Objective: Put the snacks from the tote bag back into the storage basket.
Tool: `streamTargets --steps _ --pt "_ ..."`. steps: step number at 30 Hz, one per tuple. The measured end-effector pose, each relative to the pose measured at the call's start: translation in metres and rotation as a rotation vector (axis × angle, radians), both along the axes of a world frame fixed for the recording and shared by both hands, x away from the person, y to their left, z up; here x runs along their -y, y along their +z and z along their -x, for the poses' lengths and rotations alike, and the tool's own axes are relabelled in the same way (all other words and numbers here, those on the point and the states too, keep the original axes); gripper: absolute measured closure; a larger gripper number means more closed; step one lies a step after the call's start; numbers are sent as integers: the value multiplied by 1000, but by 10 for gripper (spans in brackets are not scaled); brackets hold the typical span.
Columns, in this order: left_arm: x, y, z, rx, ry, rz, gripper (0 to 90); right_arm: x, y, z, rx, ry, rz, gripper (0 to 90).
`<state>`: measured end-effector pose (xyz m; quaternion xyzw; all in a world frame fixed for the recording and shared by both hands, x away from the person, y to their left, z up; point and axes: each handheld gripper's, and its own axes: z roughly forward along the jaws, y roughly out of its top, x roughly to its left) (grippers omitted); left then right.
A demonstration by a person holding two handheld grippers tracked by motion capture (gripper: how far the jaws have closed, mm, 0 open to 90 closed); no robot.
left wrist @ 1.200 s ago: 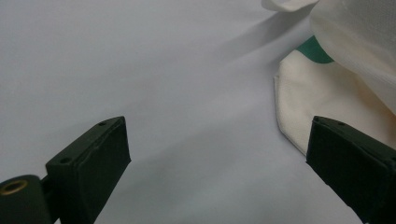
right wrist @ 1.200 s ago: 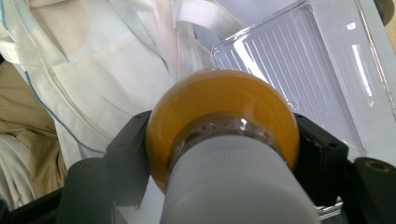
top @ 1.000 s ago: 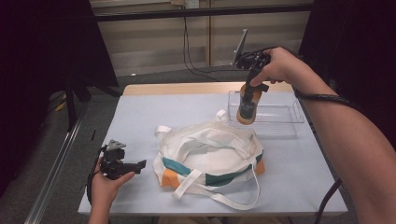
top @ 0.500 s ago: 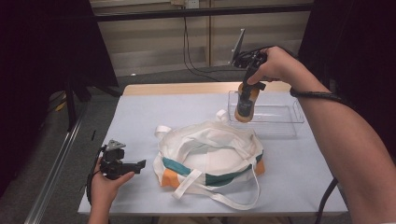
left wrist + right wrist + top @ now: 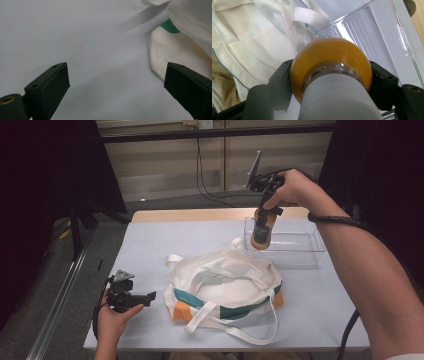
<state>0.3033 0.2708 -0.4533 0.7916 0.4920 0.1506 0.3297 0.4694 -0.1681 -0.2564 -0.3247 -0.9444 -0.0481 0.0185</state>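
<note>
Clamped jaws are seen on the right gripper (image 5: pixel 264 215), closed around the neck of an orange bottle (image 5: pixel 261 231) just below its pale cap, which faces the camera in the right gripper view (image 5: pixel 331 75). The bottle is held upright in the air above the near left corner of a clear plastic tray (image 5: pixel 300 251). Compared with a second ago, the bottle has been lifted a little and drawn slightly toward the far side of the table (image 5: pixel 150 255), so that it is now carried over the tray rather than over the cloth; this is judged to mean that a transfer between tray and bag is in progress, though its direction cannot be read from one moment. The tray's ribbed floor (image 5: pixel 372 37) is seen bare, with nothing lying in it. A white tote bag (image 5: pixel 225 287) with teal and orange panels lies crumpled just beside the tray, its mouth slack; its contents cannot be made out. The left gripper (image 5: pixel 145 297) is held low near the bag's left edge, its jaws spread wide and holding nothing (image 5: pixel 115 95).
</note>
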Motion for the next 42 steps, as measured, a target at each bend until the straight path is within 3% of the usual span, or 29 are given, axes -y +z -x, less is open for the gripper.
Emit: streamTargets --steps 7,10,17,22,42 --pt "0 0 0 -3 -1 -2 58 2 -2 -4 6 5 0 305" --pt "0 0 1 -3 1 -1 58 1 -1 -4 -2 -21 -5 305" --pt "-1 0 1 5 5 -6 58 4 -5 -10 10 0 -2 305" --pt "-1 0 1 -1 1 -3 58 2 -8 -12 0 -26 6 305" --pt "-2 0 1 5 7 5 58 -4 -21 -21 -1 -12 13 305"
